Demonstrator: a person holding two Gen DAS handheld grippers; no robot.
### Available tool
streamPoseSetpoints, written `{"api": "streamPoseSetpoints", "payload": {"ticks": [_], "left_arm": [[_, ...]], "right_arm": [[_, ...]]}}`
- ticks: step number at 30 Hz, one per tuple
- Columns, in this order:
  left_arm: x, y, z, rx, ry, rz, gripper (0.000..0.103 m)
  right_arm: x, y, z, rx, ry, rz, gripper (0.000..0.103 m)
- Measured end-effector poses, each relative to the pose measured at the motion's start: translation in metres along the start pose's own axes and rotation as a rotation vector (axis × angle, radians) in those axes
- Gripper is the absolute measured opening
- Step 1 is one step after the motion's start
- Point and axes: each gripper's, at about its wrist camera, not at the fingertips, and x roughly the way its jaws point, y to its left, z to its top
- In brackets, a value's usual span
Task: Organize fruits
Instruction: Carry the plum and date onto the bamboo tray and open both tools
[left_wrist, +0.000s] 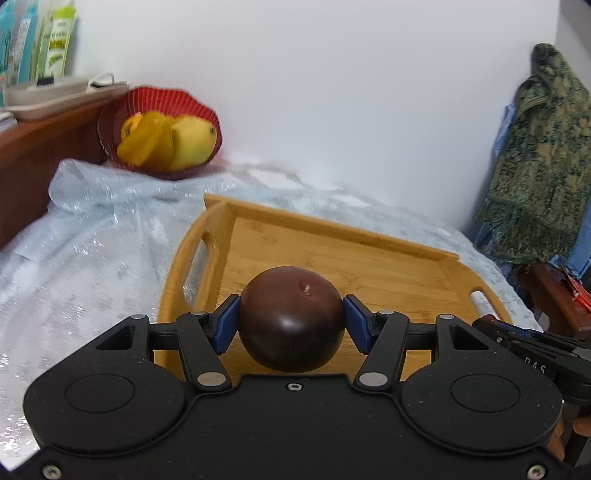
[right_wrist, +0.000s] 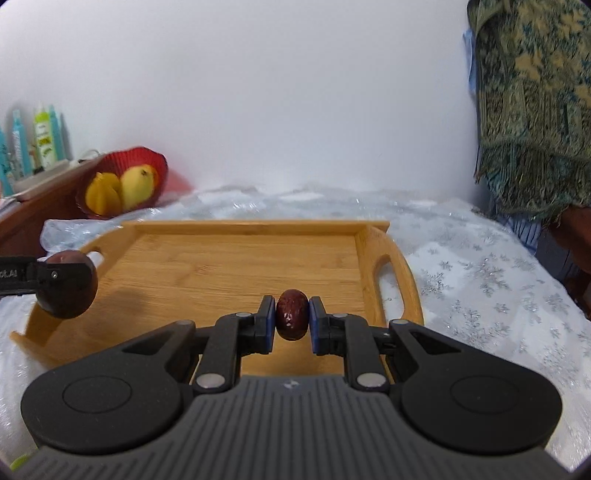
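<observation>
My left gripper (left_wrist: 291, 320) is shut on a large, round, dark purple plum (left_wrist: 291, 325), its blue pads pressed against both sides, above the near part of a wooden tray (left_wrist: 332, 254). In the right wrist view that same plum (right_wrist: 72, 291) hangs at the tray's left end. My right gripper (right_wrist: 291, 320) is shut on a small, dark red date (right_wrist: 291, 314), held over the near side of the wooden tray (right_wrist: 236, 258). The tray floor shows no fruit on it.
A red basket (left_wrist: 162, 110) with yellow mangoes leans at the back left, also seen as the red basket (right_wrist: 125, 177) in the right wrist view. A brown shelf (left_wrist: 33, 147) carries bottles. A patterned green cloth (right_wrist: 535, 110) hangs at the right. A silvery tablecloth (right_wrist: 480, 280) covers the surface.
</observation>
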Motion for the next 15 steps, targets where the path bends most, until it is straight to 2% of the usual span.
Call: {"api": "streamPoseSetpoints", "payload": {"ticks": [6,15], "left_arm": [[0.021,-0.004,-0.001,0.017,0.028,0.017,0.057],[0.026,-0.008,-0.007,0.036,0.038,0.014,0.057]], "right_arm": [[0.022,-0.009,0.002,0.038,0.064,0.008,0.023],[0.027,-0.007,0.002,0.029,0.087,0.014,0.023]]}}
